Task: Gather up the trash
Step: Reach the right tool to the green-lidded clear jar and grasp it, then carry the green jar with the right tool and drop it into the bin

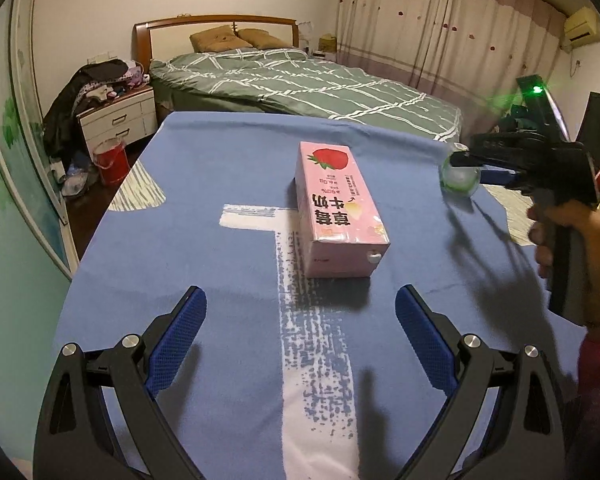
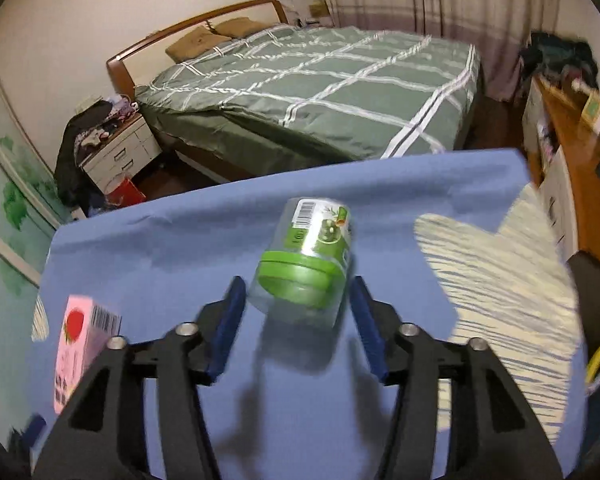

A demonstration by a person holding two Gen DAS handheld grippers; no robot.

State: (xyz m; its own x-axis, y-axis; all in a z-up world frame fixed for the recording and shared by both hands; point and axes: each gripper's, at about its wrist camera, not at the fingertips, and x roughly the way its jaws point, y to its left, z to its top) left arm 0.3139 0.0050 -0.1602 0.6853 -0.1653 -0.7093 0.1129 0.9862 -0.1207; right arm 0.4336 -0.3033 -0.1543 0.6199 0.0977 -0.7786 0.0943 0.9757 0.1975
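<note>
No bin is seen and nothing is yet collected; the pink carton (image 1: 340,212) lies on the blue cloth (image 1: 204,184) before the released left gripper (image 1: 300,320); the green-lidded jar (image 2: 304,268) is seen loose between the parted fingers of the right gripper (image 2: 298,300).

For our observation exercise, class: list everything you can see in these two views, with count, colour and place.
milk carton: 1, pink, lying mid-cloth
jar: 1, clear, green lid, inside right gripper
cloth: 1, blue and white, foreground
bed: 1, green checked, behind
nightstand: 1, white, beside bed
bucket: 1, red, by nightstand
left gripper: 1, black, open, before carton
right gripper: 1, black, open around jar
hand: 1, holding right gripper
</note>
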